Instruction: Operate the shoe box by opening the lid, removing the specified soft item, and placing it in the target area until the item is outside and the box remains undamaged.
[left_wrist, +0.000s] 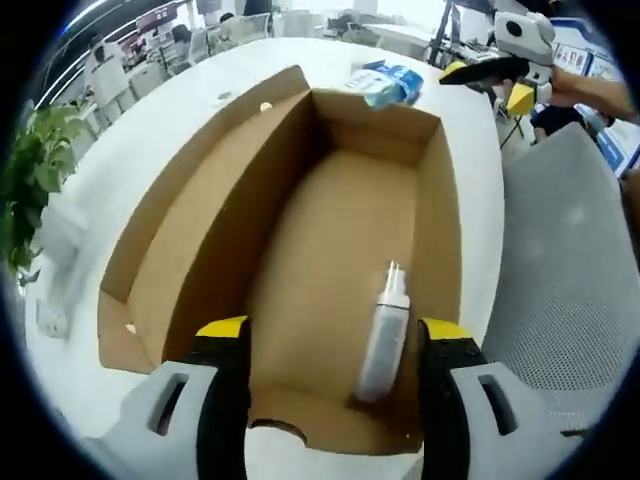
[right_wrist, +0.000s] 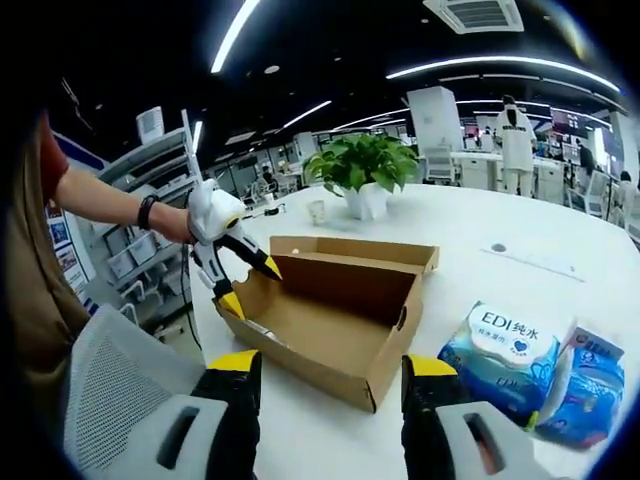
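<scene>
shoe box (right_wrist: 330, 310) sits on the white tabletop (right_wrist: 520, 250) near the edge closest to the person, lid (left_wrist: 190, 215) already folded back flat and hanging off the long side, so the opening step looks done. in the left gripper view a small spray bottle (left_wrist: 382, 335) lies on the box floor against one long wall, near the corner closest to the camera; nothing else visible inside.

soft tissue pack (right_wrist: 505, 355) with a blue wrapper lies on the tabletop just beside the box, outside it, near the right gripper (right_wrist: 325, 375); a second blue pack (right_wrist: 590, 390) touches it. judgement: soft item is probably already out and placed, can't confirm a marked target area.

left gripper (left_wrist: 335, 335) hovers over the box's near end, jaws apart, holding nothing. right gripper jaws apart too, empty, pointing at the box from the tabletop side. box walls look undented. potted plant (right_wrist: 365, 165) at the far edge.

left to do, if anything: just pull back.
</scene>
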